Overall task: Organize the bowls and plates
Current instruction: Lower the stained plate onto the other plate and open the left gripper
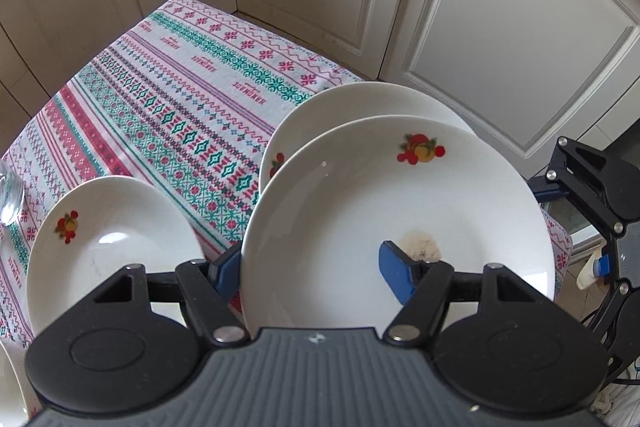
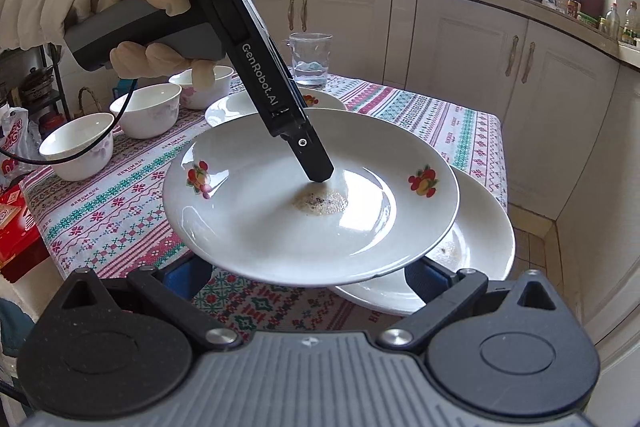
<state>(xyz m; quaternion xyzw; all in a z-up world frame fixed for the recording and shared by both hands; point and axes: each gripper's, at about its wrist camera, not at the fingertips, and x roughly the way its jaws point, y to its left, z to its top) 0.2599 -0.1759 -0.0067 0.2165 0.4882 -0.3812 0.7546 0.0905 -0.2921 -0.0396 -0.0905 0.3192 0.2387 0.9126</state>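
Note:
My left gripper [image 1: 316,269] is shut on the rim of a white plate [image 1: 400,211] with fruit prints and a brown stain, one blue pad on top, one under it. The plate [image 2: 308,195] hangs tilted above the table, over a second white plate [image 1: 352,107] that also shows in the right wrist view [image 2: 476,247]. My right gripper [image 2: 308,277] is open, its blue pads below the held plate's near rim. A third plate [image 1: 112,239] lies at the left. Three white bowls [image 2: 148,109] stand at the table's far left.
The table has a patterned red and green cloth [image 1: 180,99]. A glass jug of water [image 2: 310,59] stands at the back. A red box [image 2: 16,227] lies at the left edge. Kitchen cabinets [image 1: 500,27] surround the table closely.

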